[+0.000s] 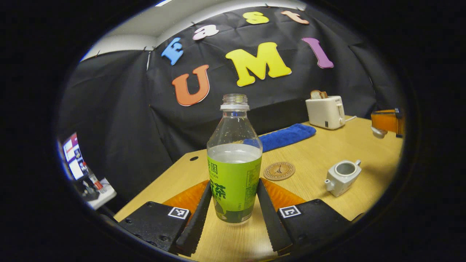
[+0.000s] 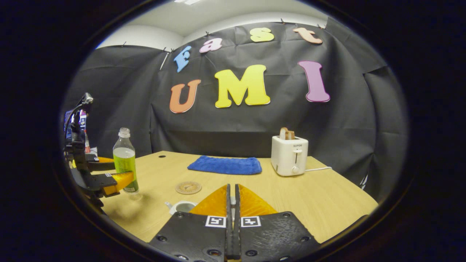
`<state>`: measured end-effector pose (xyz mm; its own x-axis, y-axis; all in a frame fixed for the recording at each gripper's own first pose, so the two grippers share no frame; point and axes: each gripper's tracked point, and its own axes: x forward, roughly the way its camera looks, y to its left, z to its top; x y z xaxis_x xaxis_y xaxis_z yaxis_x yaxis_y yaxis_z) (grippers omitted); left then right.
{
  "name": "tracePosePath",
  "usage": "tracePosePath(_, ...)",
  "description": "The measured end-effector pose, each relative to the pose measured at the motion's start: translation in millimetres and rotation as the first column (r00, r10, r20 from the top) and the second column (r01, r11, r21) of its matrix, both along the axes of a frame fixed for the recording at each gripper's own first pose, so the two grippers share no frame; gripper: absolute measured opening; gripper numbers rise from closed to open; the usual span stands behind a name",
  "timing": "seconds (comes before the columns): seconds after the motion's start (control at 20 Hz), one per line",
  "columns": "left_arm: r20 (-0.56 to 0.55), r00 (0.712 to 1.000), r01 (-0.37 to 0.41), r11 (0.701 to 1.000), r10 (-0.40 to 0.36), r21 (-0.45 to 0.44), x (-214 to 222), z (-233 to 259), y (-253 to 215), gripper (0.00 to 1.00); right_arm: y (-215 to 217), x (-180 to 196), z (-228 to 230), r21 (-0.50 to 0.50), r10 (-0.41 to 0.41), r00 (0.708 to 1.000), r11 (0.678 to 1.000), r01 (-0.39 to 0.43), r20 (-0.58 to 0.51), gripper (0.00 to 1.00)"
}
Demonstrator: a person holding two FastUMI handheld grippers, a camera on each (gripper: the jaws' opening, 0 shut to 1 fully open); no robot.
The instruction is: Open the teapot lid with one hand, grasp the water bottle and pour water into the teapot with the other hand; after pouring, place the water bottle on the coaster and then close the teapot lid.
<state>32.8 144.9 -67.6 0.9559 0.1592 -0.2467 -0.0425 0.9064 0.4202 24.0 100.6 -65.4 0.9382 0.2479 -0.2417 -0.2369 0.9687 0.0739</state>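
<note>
The uncapped water bottle [image 1: 234,174], clear with a green label and about half full, stands upright between the fingers of my left gripper [image 1: 235,183], which press on both sides of its label. In the right gripper view the bottle [image 2: 125,156] is at the far left, in the left gripper [image 2: 123,171]. The white teapot [image 1: 342,176] sits lidless on the table to the right, its opening bare. My right gripper [image 2: 233,187] is shut on the teapot lid [image 1: 378,131], holding it up at the far right. The round coaster [image 1: 279,171] lies between bottle and teapot.
A blue cloth [image 1: 287,136] lies at the back of the wooden table [image 1: 327,145]. A white toaster [image 1: 326,112] with bread in it stands at the back right. The table's left edge runs close to the bottle. The teapot [image 2: 182,206] shows partly behind my right fingers.
</note>
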Motion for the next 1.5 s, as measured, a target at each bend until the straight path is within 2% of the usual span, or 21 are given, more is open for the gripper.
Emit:
tracePosePath(0.1, -0.022, 0.999, 0.03, 0.991, -0.027, 0.134, -2.8, 5.5, -2.2, 0.74, -4.3, -1.9, -1.4, -0.008, 0.001, 1.0, 1.0, -0.001, -0.003, 0.0)
tracePosePath(0.25, -0.052, 0.998, 0.055, 0.951, -0.041, 0.304, -7.4, 12.4, 0.7, 0.73, -15.1, -3.3, -1.0, -0.01, -0.01, 1.0, 1.0, 0.01, -0.003, 0.0)
tracePosePath(0.4, -0.091, 0.995, 0.084, 0.884, -0.048, 0.461, -10.2, 17.7, 3.9, 0.73, -24.3, -4.9, -3.8, -0.008, -0.02, 1.0, 1.0, 0.02, -0.009, 0.0)
tracePosePath(0.55, -0.148, 0.987, 0.14, 0.82, -0.069, 0.554, -11.5, 10.2, -4.7, 0.73, -31.2, -8.3, -4.3, -0.018, -0.024, 1.0, 1.0, 0.024, -0.008, 0.0)
tracePosePath(0.65, -0.18, 0.979, 0.186, 0.765, -0.093, 0.617, -11.8, 6.0, -11.9, 0.73, -35.5, -9.6, -7.0, -0.028, -0.026, 1.0, 0.999, 0.025, -0.008, 0.0)
tracePosePath(0.8, -0.219, 0.968, 0.242, 0.666, -0.121, 0.706, -9.0, 1.8, -23.7, 0.72, -42.1, -11.7, -10.7, -0.034, -0.031, 0.999, 0.999, 0.031, -0.012, 0.0)
tracePosePath(0.95, -0.236, 0.962, 0.272, 0.542, -0.135, 0.795, -4.8, 6.2, -32.2, 0.7, -47.9, -12.4, -13.8, -0.033, -0.036, 0.999, 0.999, 0.035, -0.016, 0.0)
tracePosePath(1.0, -0.243, 0.96, 0.278, 0.507, -0.137, 0.815, -4.6, 8.4, -33.5, 0.72, -50.3, -13.3, -15.2, -0.034, -0.037, 0.999, 0.999, 0.037, -0.016, 0.0)
tracePosePath(1.15, -0.295, 0.948, 0.315, 0.439, -0.117, 0.841, -5.0, 0.2, -34.5, 0.72, -51.7, -13.3, -19.3, -0.03, -0.038, 0.999, 0.999, 0.037, -0.023, 0.0)
tracePosePath(1.25, -0.3, 0.947, 0.32, 0.364, -0.11, 0.875, -1.6, 6.0, -38.0, 0.73, -52.6, -13.3, -22.1, -0.029, -0.036, 0.999, 0.999, 0.035, -0.029, 0.0)
tracePosePath(1.3, -0.306, 0.946, 0.325, 0.338, -0.109, 0.884, 0.4, 7.1, -39.8, 0.73, -52.6, -13.8, -23.9, -0.028, -0.034, 0.999, 0.999, 0.033, -0.031, 0.0)
tracePosePath(1.4, -0.322, 0.941, 0.338, 0.308, -0.105, 0.889, 2.7, 5.4, -42.4, 0.72, -53.1, -15.2, -24.7, -0.029, -0.032, 0.999, 0.999, 0.031, -0.033, 0.0)
tracePosePath(1.5, -0.325, 0.94, 0.341, 0.259, -0.104, 0.904, 6.2, 9.2, -45.1, 0.73, -55.0, -16.0, -25.8, -0.03, -0.032, 0.999, 0.999, 0.031, -0.033, 0.0)
